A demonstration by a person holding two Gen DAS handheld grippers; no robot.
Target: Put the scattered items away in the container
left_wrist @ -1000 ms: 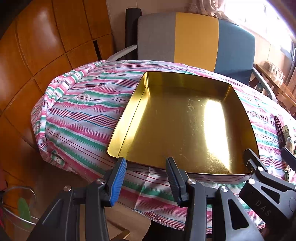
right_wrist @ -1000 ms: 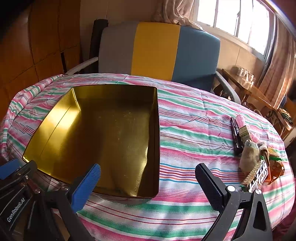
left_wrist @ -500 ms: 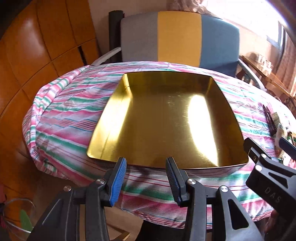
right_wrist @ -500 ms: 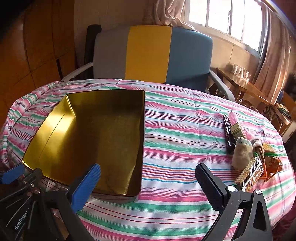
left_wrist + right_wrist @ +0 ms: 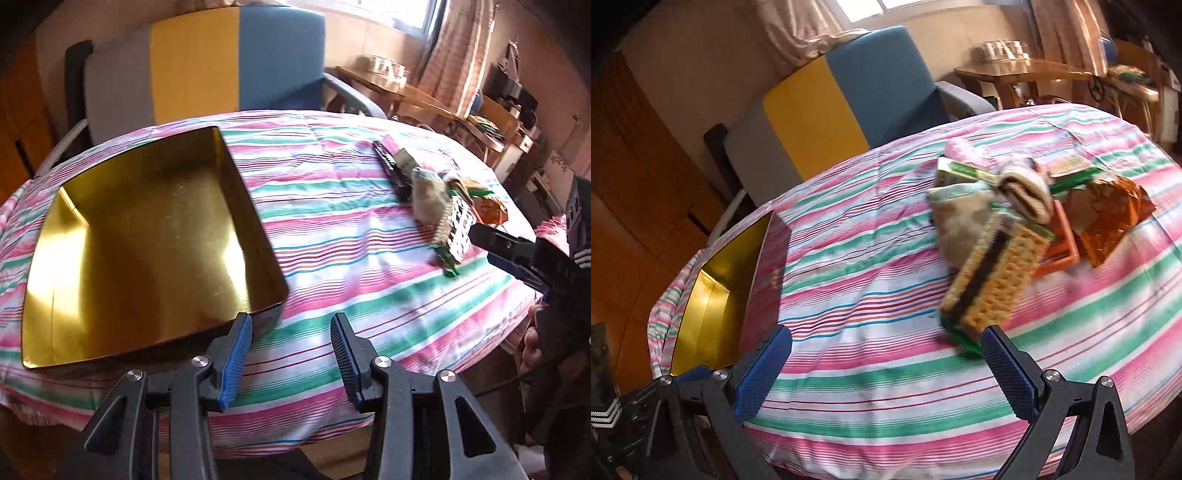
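A shallow gold tin (image 5: 147,236) lies empty on the striped tablecloth; its edge shows in the right wrist view (image 5: 713,302). A heap of items lies to its right: a cracker packet (image 5: 993,280), a beige sock (image 5: 964,218), a rolled sock (image 5: 1027,188), an orange wrapper (image 5: 1115,218), and a black bar (image 5: 391,170). My left gripper (image 5: 291,354) is open and empty at the tin's near right corner. My right gripper (image 5: 886,373) is open and empty just before the cracker packet, and it also shows in the left wrist view (image 5: 517,254).
A grey, yellow and blue chair (image 5: 207,66) stands behind the round table (image 5: 332,280). A wooden side table with jars (image 5: 1027,70) stands by the window at the back right. Wooden panels (image 5: 635,177) line the left wall.
Both grippers have swung to the right. The tin has slid to the left of both views and the item heap is now close before my right gripper.
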